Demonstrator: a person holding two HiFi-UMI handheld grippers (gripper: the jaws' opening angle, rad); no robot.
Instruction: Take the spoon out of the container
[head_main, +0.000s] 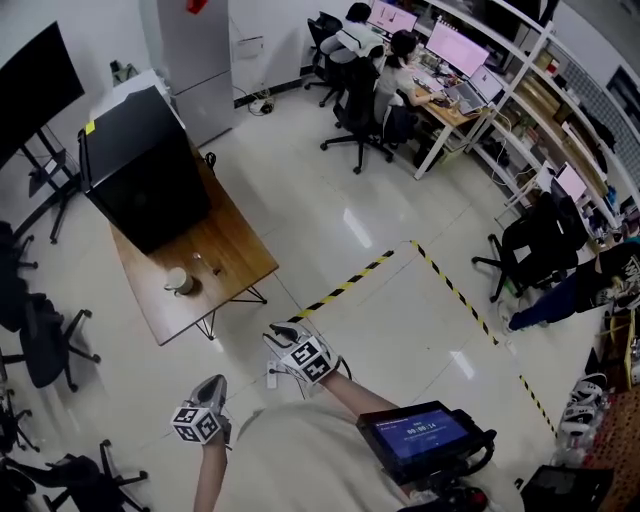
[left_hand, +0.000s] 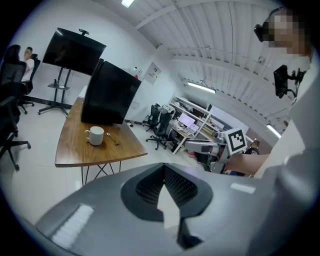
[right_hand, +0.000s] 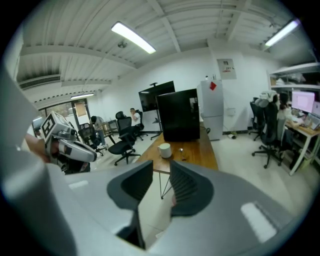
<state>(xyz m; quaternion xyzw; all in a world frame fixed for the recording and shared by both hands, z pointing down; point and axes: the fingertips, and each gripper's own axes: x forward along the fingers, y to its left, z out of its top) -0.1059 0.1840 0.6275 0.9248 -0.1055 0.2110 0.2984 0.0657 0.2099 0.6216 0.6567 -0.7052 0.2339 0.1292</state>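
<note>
A white mug (head_main: 179, 281) stands on the wooden table (head_main: 235, 250), well ahead of both grippers. A small metal spoon (left_hand: 112, 138) lies flat on the tabletop just beside the mug (left_hand: 95, 135), not inside it. The right gripper view shows the same mug (right_hand: 164, 150) and spoon (right_hand: 181, 152). My left gripper (head_main: 210, 385) hangs low near my body, its tips together and nothing in them (left_hand: 164, 167). My right gripper (head_main: 283, 333) is held out over the floor, short of the table. Its jaws (right_hand: 161, 167) stand apart around empty air.
A big black box (head_main: 140, 170) fills the far half of the table. Yellow-black tape (head_main: 345, 286) marks the floor to the right. Office chairs (head_main: 40, 340) stand on the left, and people sit at desks (head_main: 440, 95) at the back right.
</note>
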